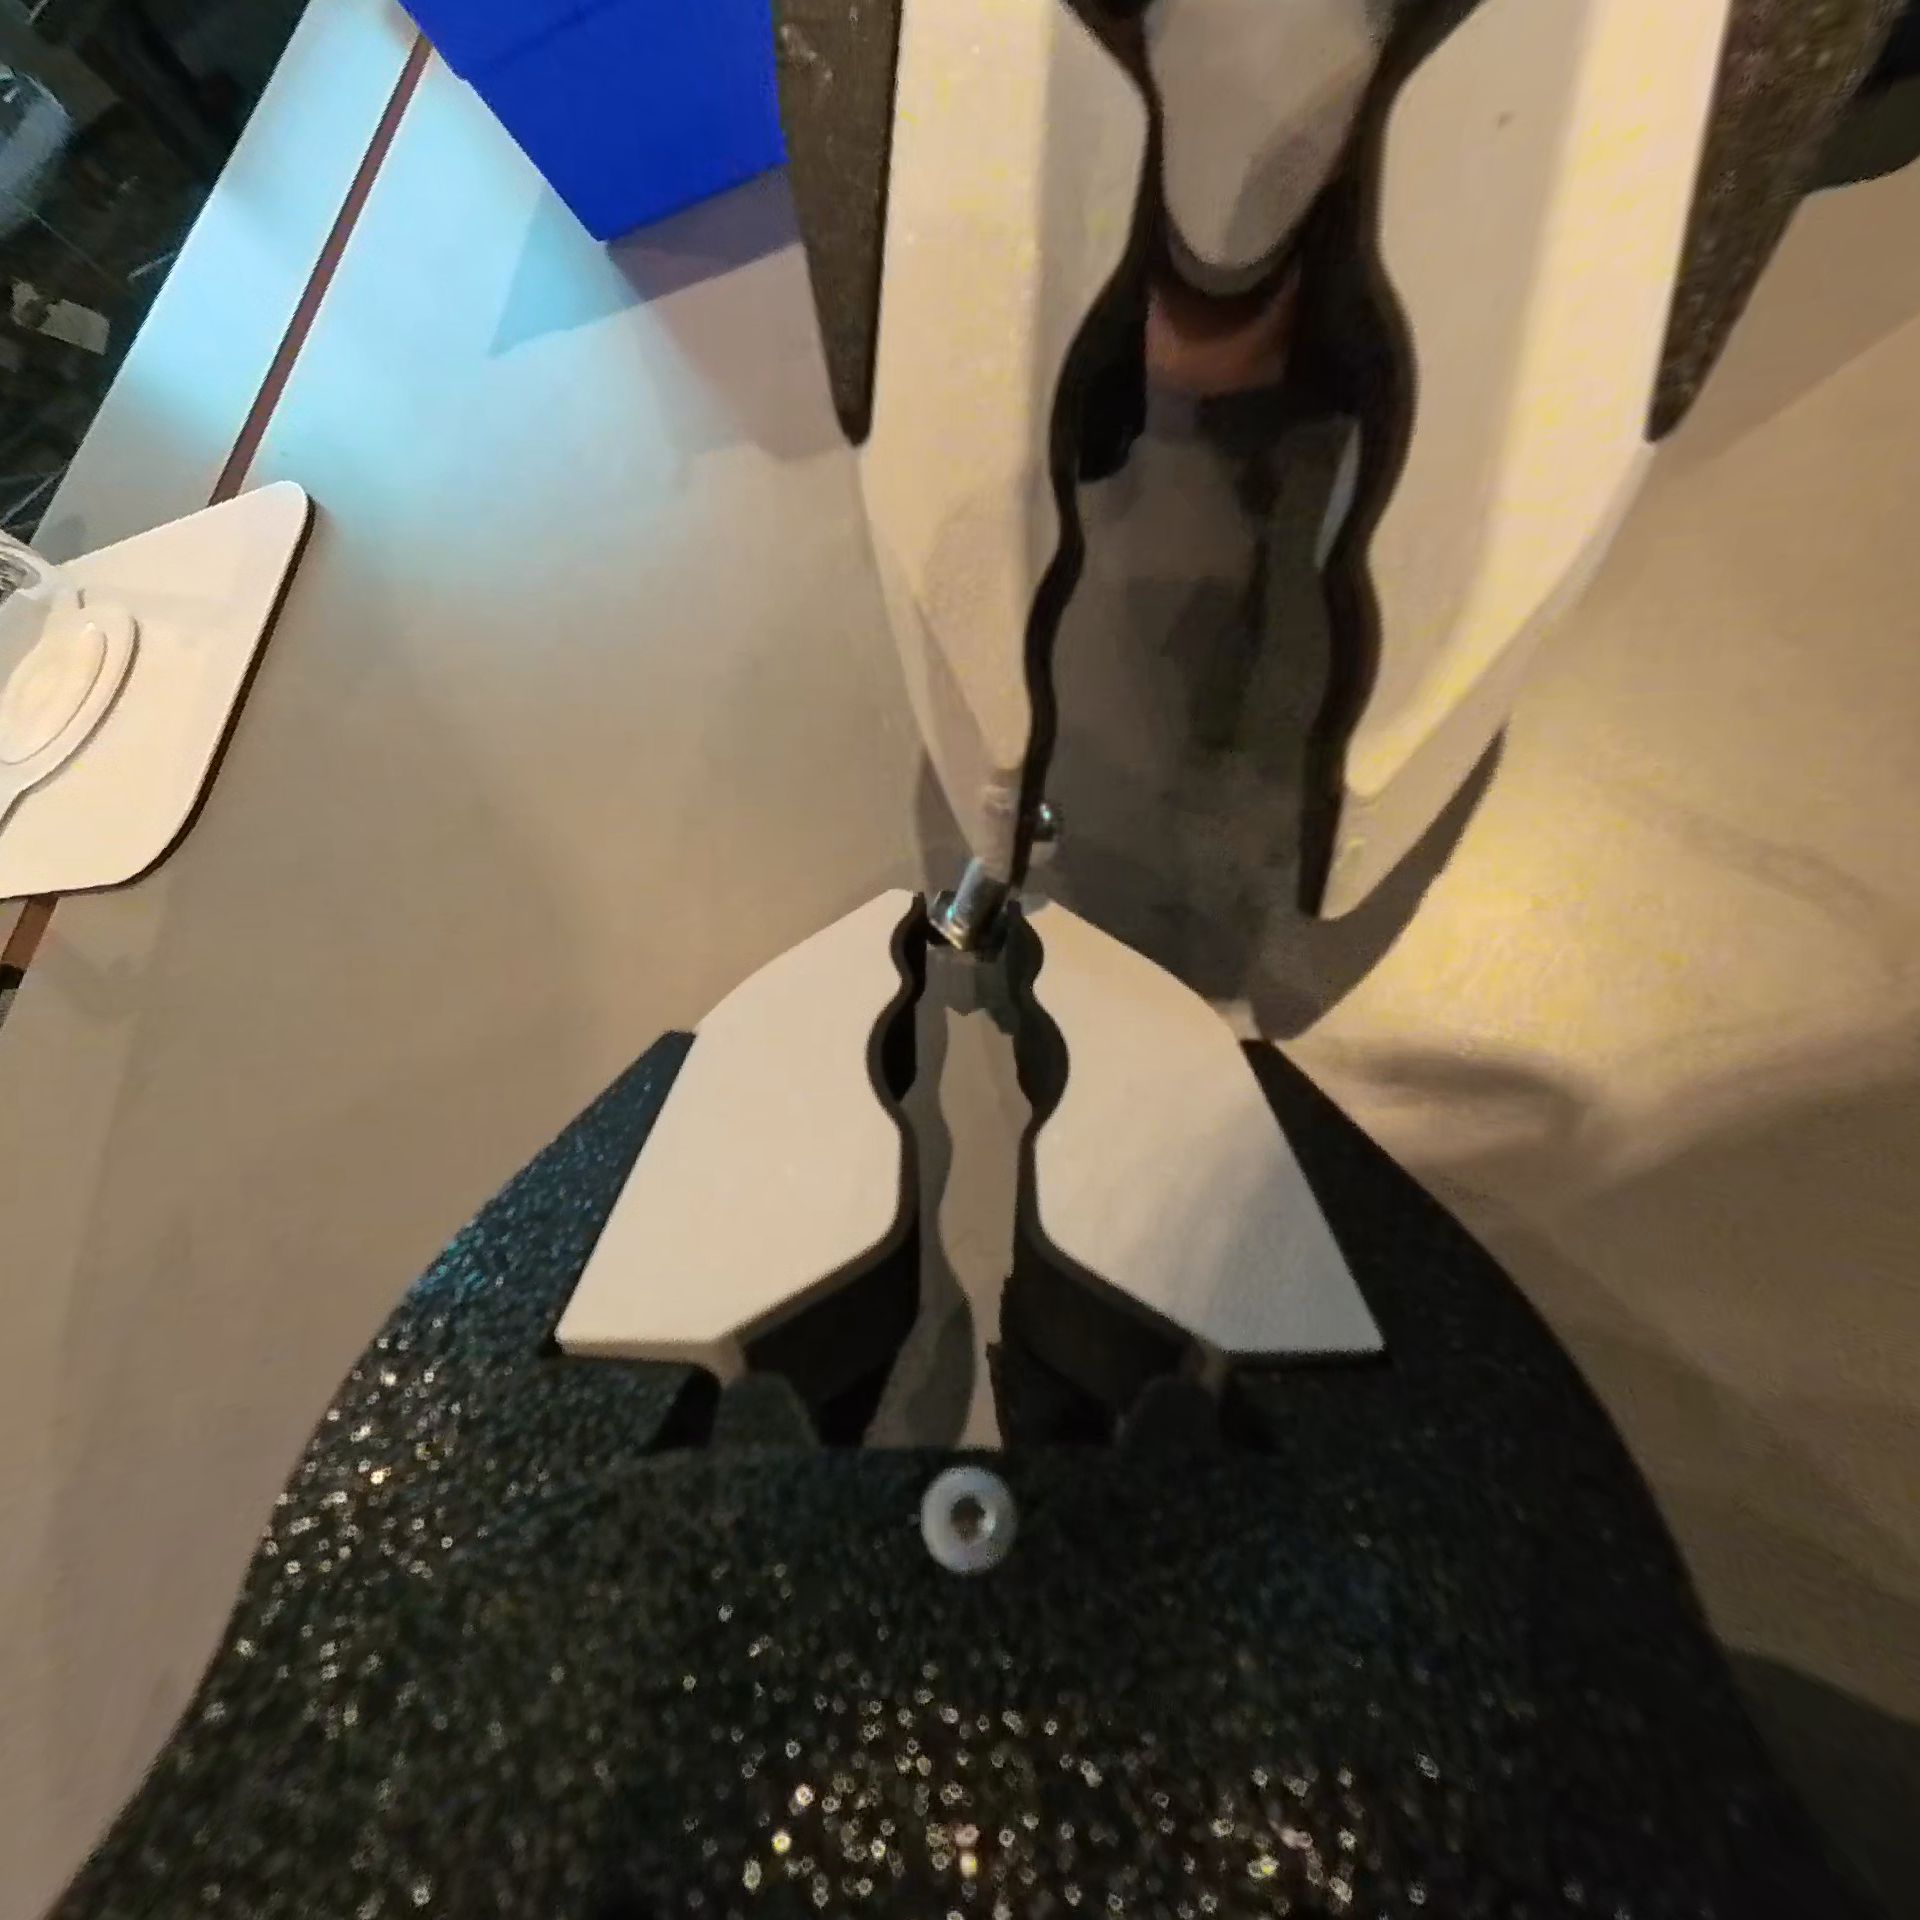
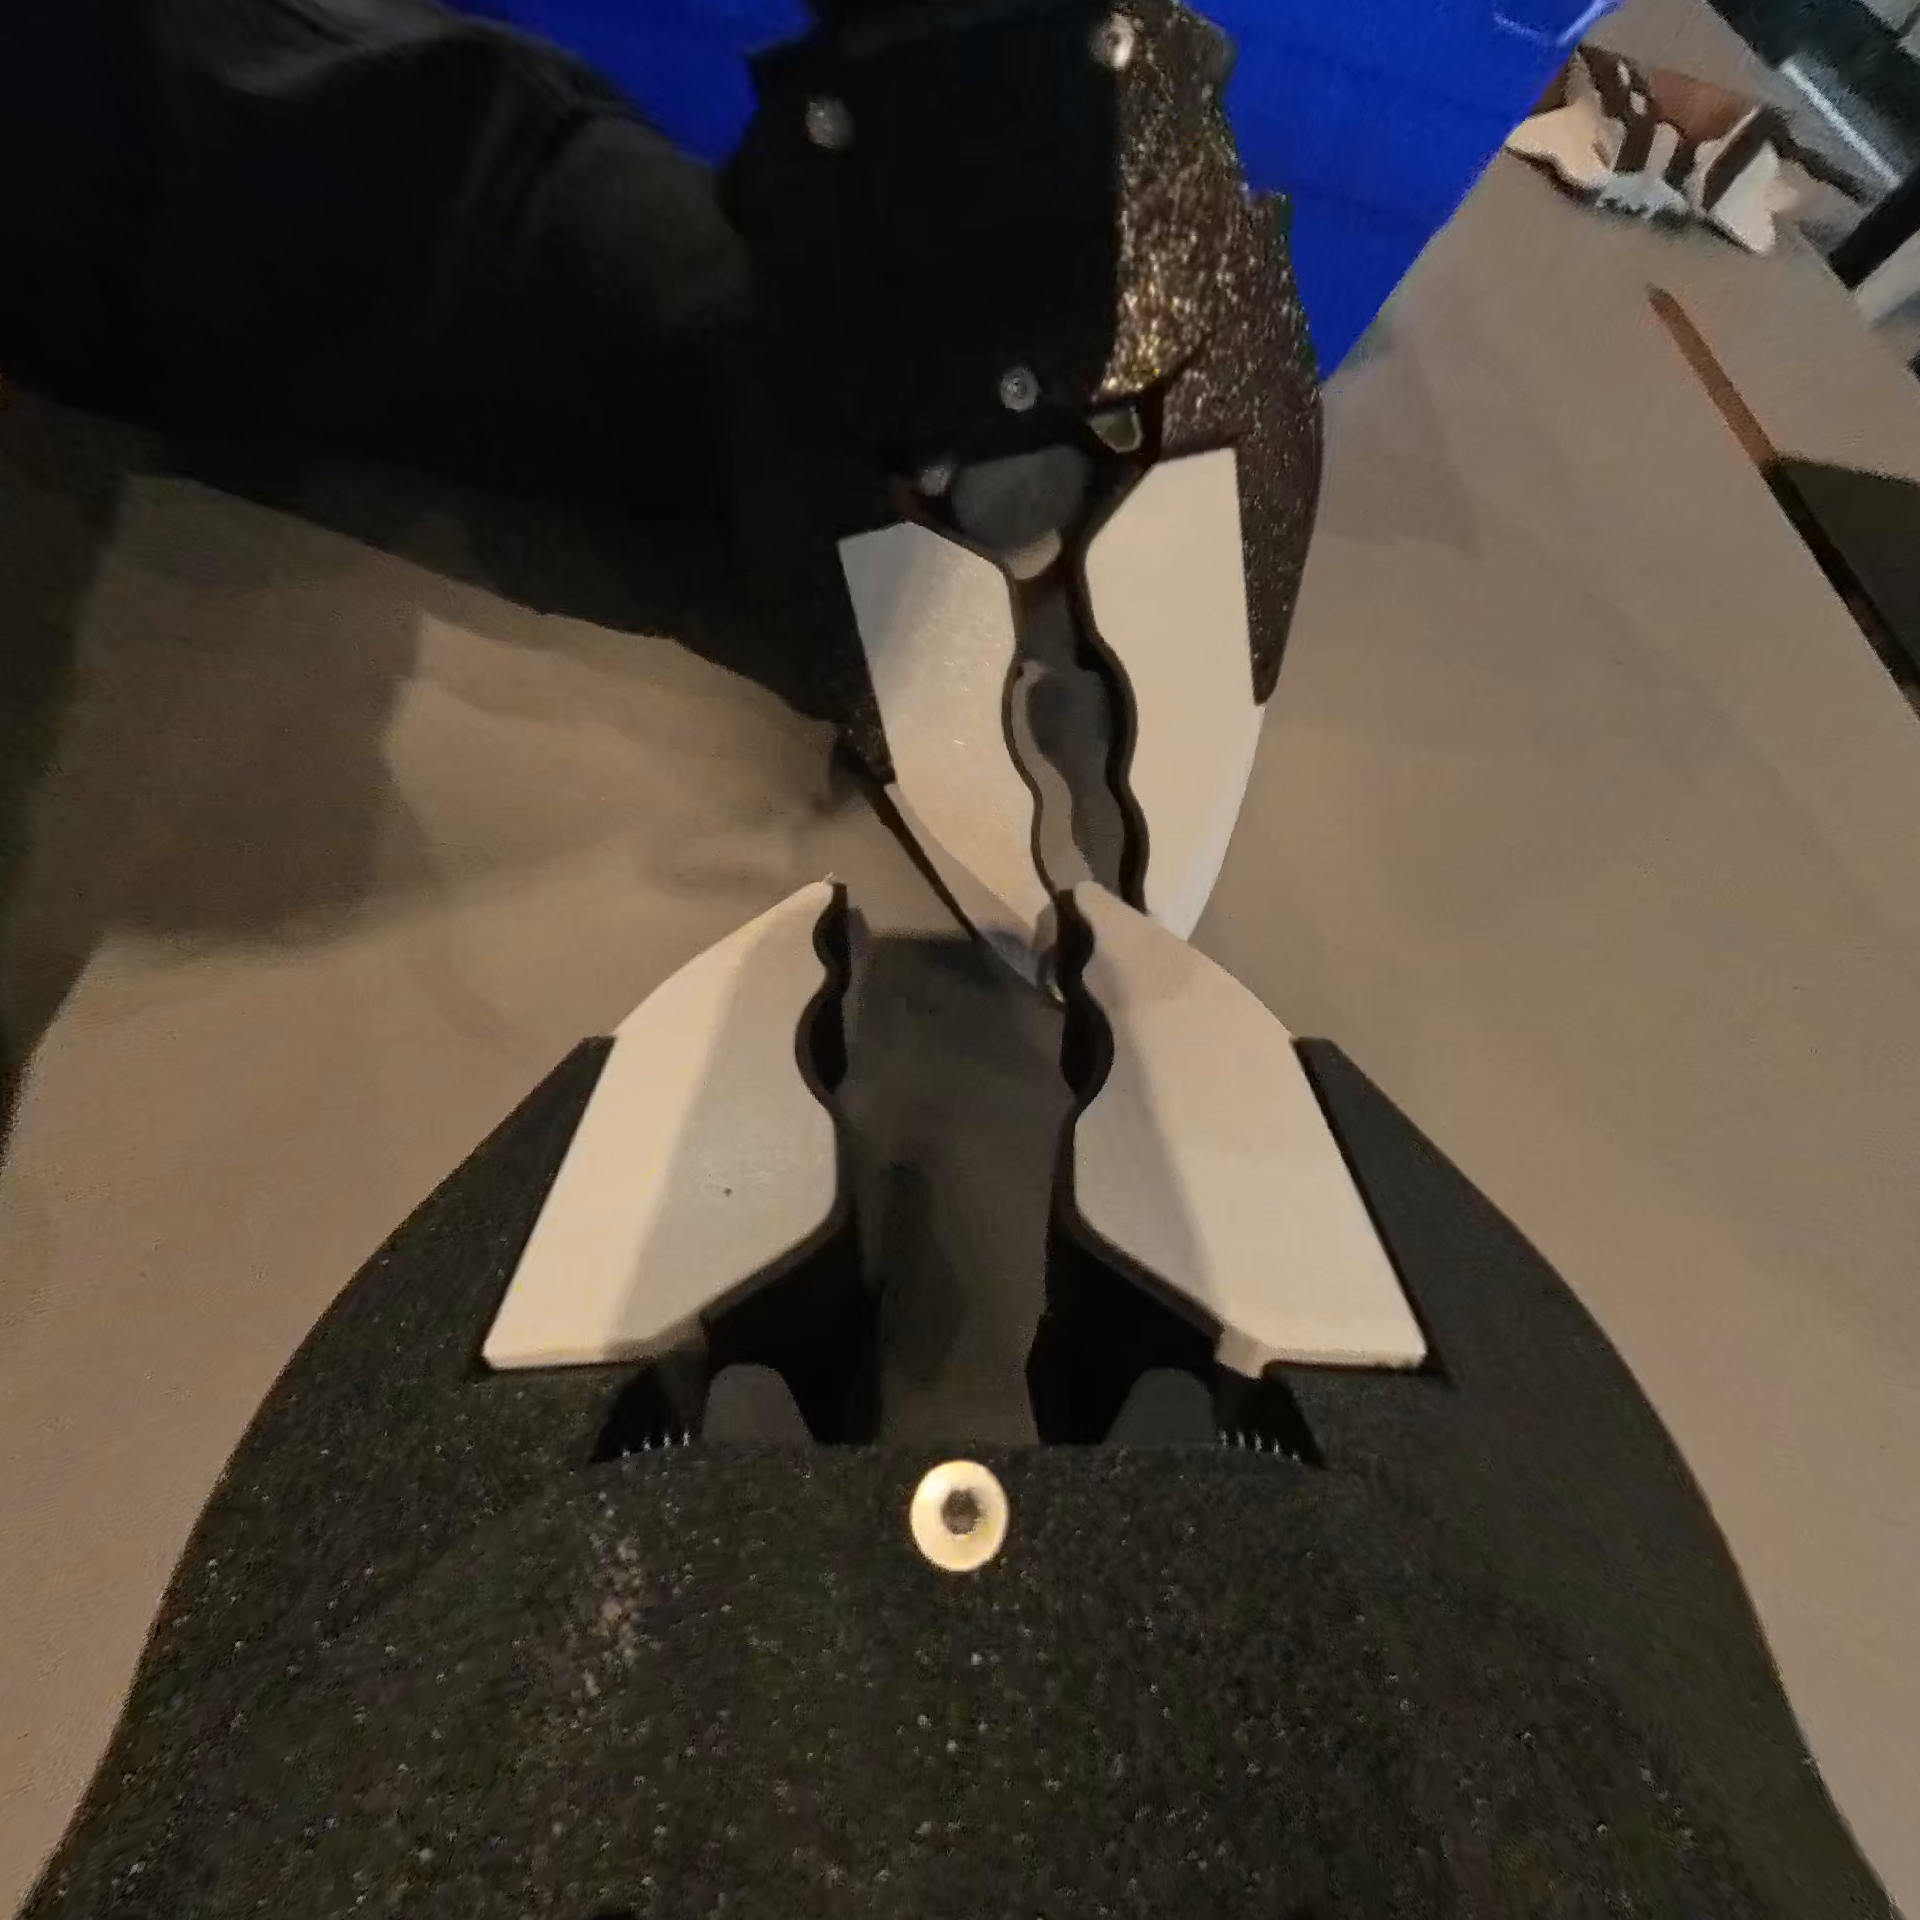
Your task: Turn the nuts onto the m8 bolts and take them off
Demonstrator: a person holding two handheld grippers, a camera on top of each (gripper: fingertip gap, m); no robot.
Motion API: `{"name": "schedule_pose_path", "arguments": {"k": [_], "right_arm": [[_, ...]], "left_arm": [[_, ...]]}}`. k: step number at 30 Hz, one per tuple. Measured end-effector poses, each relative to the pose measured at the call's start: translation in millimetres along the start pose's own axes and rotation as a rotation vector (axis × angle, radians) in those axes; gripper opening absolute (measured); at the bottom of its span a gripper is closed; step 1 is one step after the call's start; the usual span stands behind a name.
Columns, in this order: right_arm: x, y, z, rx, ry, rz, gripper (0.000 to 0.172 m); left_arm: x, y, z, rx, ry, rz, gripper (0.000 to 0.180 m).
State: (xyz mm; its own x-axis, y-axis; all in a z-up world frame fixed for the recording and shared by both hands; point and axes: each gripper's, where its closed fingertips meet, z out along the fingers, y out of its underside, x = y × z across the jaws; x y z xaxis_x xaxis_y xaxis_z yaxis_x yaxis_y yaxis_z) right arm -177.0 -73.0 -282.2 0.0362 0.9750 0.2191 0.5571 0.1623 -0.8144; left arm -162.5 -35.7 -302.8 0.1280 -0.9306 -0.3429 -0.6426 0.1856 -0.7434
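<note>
In the left wrist view, my left gripper is shut on a silver bolt, gripping its grey hex part between the pads. The bolt's bright shaft sticks out past the fingertips. My right gripper comes in from above with its jaws wide apart. One of its fingers rests against the far end of the bolt, and the other finger stands well clear. In the right wrist view, my right gripper is open. The bolt lies by its right fingertip, under the left gripper. I cannot make out a separate nut.
The beige table lies below both grippers. A blue bin stands at the back, and it also shows in the right wrist view. A white board with a clear round piece lies at the left edge. A dark sleeve fills the upper left.
</note>
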Motion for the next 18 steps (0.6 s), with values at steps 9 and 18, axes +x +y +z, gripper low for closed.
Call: {"name": "schedule_pose_path", "arguments": {"k": [9, 18], "right_arm": [[22.6, 7.3, -10.3, -0.02, 0.1, 0.066, 0.032], [5.5, -0.2, -1.7, -0.006, 0.04, 0.007, 0.033]], "left_arm": [[-0.8, -0.7, -0.6, 0.006, -0.002, -0.007, 0.014], [-0.6, -0.4, -0.2, 0.002, 0.0, -0.005, 0.014]]}}
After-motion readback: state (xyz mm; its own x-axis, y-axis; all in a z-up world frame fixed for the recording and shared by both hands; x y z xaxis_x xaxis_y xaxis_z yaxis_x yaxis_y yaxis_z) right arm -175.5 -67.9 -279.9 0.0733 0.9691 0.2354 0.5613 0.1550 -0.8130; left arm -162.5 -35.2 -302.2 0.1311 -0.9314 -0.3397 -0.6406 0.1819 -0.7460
